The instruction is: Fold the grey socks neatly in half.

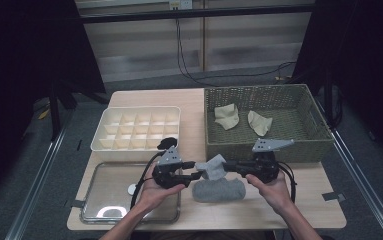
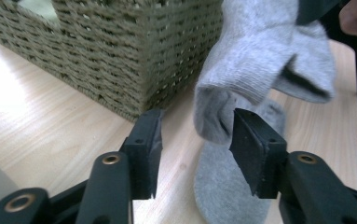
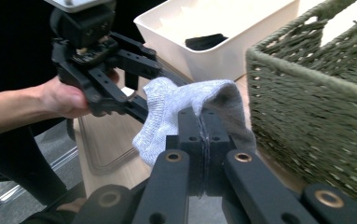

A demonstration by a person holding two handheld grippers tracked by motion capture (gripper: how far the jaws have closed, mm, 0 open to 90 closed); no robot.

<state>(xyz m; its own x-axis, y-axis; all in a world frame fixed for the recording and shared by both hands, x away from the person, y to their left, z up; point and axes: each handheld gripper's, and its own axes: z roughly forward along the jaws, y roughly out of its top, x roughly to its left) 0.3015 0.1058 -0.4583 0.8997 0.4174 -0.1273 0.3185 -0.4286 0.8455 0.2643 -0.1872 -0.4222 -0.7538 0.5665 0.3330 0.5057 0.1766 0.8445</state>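
Two grey socks in play at near edge of table [image 1: 299,200]: one sock lying flat [image 1: 218,190], second, the lifted sock [image 1: 213,166], held just above it, in front of wicker basket [image 1: 309,145]. R gripper [image 1: 227,165] clenched on lifted sock's fabric. L gripper [image 1: 199,175] jaws spread, cuff end hanging between them, not yet pinched. Step, as judged: getting 2-handed hold for pairing/folding. Next calls for L closing on cuff w/o dragging the flat sock. Divided tray [image 1: 104,142] far left.

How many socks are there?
4 in view. Two beige socks lie in the basket: one left, one right. One grey sock is held up by the right gripper; another grey one lies on the table below. More could be hidden.
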